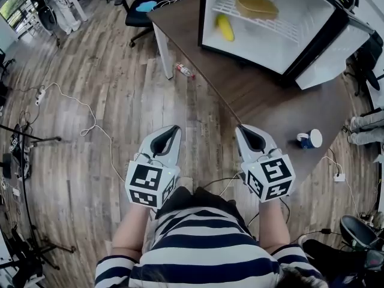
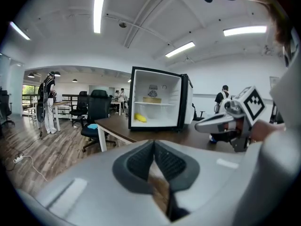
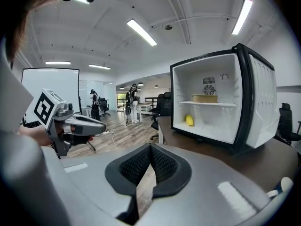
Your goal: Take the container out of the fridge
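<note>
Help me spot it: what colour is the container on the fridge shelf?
Tan, a yellowish brown. The container shows best in the head view.

The person wears a short-sleeved shirt in broad horizontal stripes, dark navy and white; the sleeves carry the same stripes. The left claw and the right claw look alike, each with a smooth pale grey shell that narrows toward its tip; the pads are black with a fine meshed texture, set in a rounded black frame. The left cube and the right cube show black-and-white square markers on their faces; a thin dark cable trails beside the right cube.
</note>
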